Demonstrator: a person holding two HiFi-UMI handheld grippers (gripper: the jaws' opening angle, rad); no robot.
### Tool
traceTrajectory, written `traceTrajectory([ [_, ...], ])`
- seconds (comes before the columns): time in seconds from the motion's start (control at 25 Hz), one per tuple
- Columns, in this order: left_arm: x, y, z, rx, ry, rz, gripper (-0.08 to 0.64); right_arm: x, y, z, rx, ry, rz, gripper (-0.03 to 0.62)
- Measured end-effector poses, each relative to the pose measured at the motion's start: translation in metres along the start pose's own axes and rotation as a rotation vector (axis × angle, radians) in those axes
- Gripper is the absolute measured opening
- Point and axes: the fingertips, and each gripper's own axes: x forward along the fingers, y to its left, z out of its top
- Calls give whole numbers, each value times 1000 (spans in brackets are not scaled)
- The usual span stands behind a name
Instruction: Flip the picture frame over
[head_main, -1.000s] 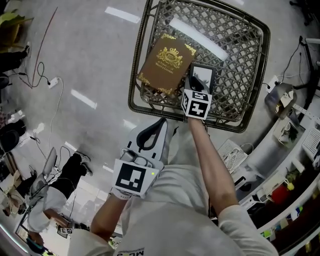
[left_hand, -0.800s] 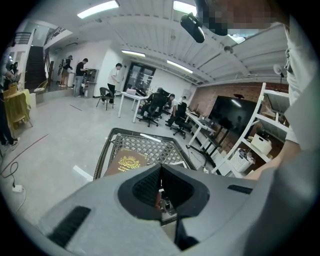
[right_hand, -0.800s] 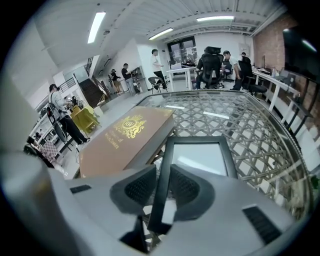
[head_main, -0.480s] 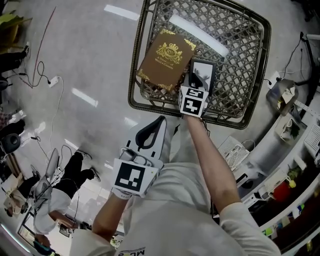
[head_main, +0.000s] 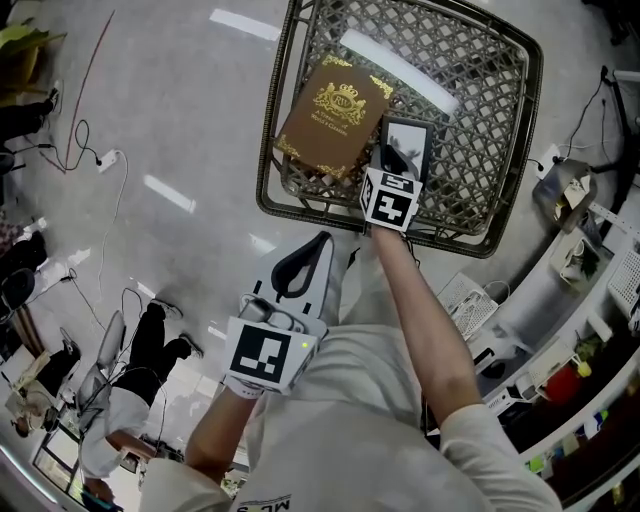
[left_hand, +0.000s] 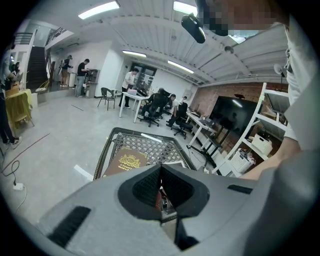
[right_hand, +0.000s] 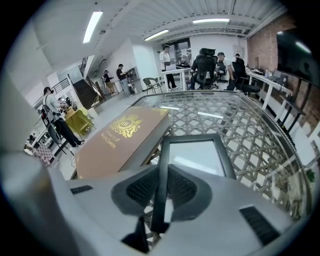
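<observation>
The picture frame (head_main: 408, 146) is black with a glass face that reflects the ceiling lights. It lies glass side up in the wire basket (head_main: 500, 120), right beside a brown box with a gold crest (head_main: 332, 118). My right gripper (head_main: 389, 168) is shut on the frame's near left edge. In the right gripper view the frame (right_hand: 195, 155) runs out from between the jaws of the right gripper (right_hand: 161, 175), with the brown box (right_hand: 120, 135) to its left. My left gripper (head_main: 300, 268) hangs near my body, shut and empty, short of the basket.
The basket's dark metal rim (head_main: 268, 150) rings the frame and box. In the left gripper view the left gripper (left_hand: 160, 172) faces the basket (left_hand: 150, 142). Cables (head_main: 95, 160) lie on the grey floor at left; shelves (head_main: 590, 300) stand at right.
The right gripper has edged slightly farther into the basket while keeping its hold on the frame. The left gripper has stayed where it was.
</observation>
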Motion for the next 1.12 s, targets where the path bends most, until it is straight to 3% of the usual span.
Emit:
traceTrajectory([
  [0.4, 0, -6, -3, 23, -2, -11, 25, -13, -4, -8, -12, -21, 65, 74],
  [1.12, 4, -19, 3, 50, -2, -38, 25, -51, -5, 9, 100, -110, 231, 74],
])
